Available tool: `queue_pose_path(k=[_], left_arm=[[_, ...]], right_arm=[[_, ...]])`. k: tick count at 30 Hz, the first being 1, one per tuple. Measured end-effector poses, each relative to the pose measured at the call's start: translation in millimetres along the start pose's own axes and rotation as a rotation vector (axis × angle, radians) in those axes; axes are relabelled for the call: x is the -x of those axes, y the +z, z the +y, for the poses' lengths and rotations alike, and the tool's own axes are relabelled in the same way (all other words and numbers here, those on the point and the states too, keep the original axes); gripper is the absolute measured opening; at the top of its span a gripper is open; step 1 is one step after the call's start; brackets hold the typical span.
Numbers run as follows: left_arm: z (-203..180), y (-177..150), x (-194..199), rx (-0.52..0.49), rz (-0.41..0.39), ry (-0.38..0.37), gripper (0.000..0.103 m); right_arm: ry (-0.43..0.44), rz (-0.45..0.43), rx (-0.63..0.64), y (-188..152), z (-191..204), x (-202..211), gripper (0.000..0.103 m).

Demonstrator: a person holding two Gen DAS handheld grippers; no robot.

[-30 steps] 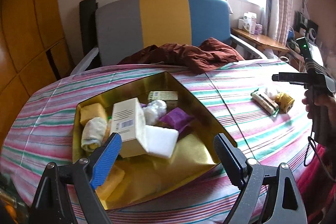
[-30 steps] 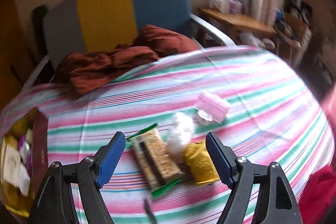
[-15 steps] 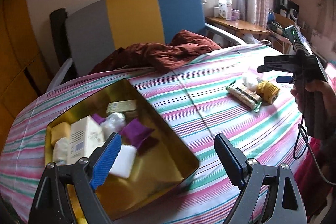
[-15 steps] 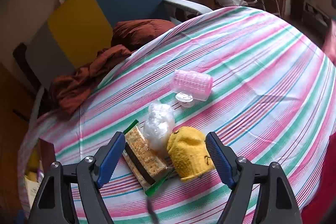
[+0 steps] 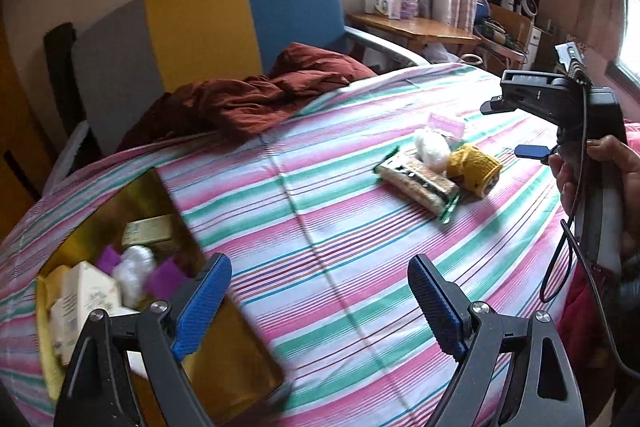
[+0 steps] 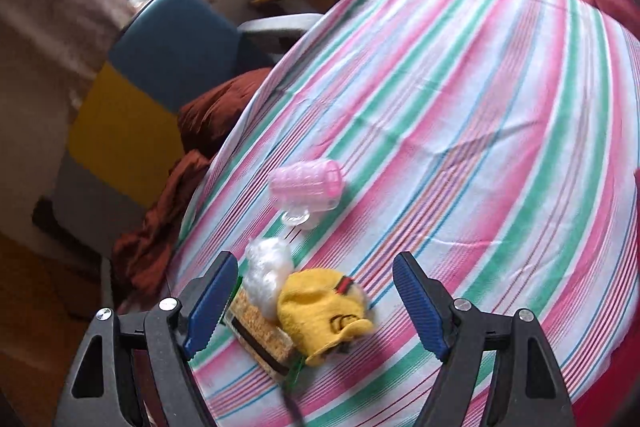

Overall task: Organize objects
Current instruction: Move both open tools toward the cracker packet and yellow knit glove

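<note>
A gold tin lies at the lower left of the striped table, holding small boxes, a white wad and purple pieces. On the cloth farther right lie a snack bar, a white wad, a yellow knitted piece and a pink curler. My left gripper is open over bare cloth beside the tin. My right gripper hovers above the yellow knitted piece, its jaws opening and touching nothing; the snack bar, white wad and pink curler lie close by.
A maroon cloth is bunched at the table's far edge against a grey, yellow and blue chair. A wooden side table with boxes stands by the window. A hand holds the right gripper's handle at the right.
The left gripper swung right, so the tin slid to the lower left of its view. The right gripper rolled and drew closer over the yellow piece and snack bar.
</note>
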State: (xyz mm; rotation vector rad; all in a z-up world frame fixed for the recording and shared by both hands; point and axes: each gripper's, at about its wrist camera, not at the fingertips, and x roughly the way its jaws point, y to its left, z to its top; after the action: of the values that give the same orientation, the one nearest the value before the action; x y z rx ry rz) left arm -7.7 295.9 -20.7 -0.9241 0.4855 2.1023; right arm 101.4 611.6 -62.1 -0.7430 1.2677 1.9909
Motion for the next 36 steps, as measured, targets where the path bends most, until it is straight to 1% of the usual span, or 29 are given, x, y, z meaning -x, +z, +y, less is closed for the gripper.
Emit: queue_pose_path(k=[6, 9, 18, 22, 24, 36], left_arm=[[-18.1, 15.3, -37.7, 0.026, 0.077, -0.068, 0.09], [-25.5, 21.7, -55.1, 0.036, 0.108, -0.082, 0.09], [-46.5, 45.2, -100.3, 0.07, 0.184, -0.122, 0.09], [-51.1, 55.9, -117.9, 0.093, 0.204, -0.12, 0.09], [-53.2, 61.1, -127.4, 0.104, 0.216, -0.107, 0.09], [-70.8, 86.7, -173.1, 0.139, 0.241, -0.074, 0.09]], right_arm=[[0.011, 0.044, 0.017, -1.3, 6.3, -9.8, 0.083], [0.017, 0.071, 0.01, -2.3, 5.0, -14.5, 0.083], [0.047, 0.066, -0.083, 0.3, -10.7, -13.5, 0.083], [0.06, 0.075, -0.079, 0.7, -10.4, -14.2, 0.083], [0.069, 0.078, -0.081, 0.7, -10.1, -14.4, 0.083], [0.101, 0.098, -0.084, 0.2, -8.4, -18.0, 0.083]])
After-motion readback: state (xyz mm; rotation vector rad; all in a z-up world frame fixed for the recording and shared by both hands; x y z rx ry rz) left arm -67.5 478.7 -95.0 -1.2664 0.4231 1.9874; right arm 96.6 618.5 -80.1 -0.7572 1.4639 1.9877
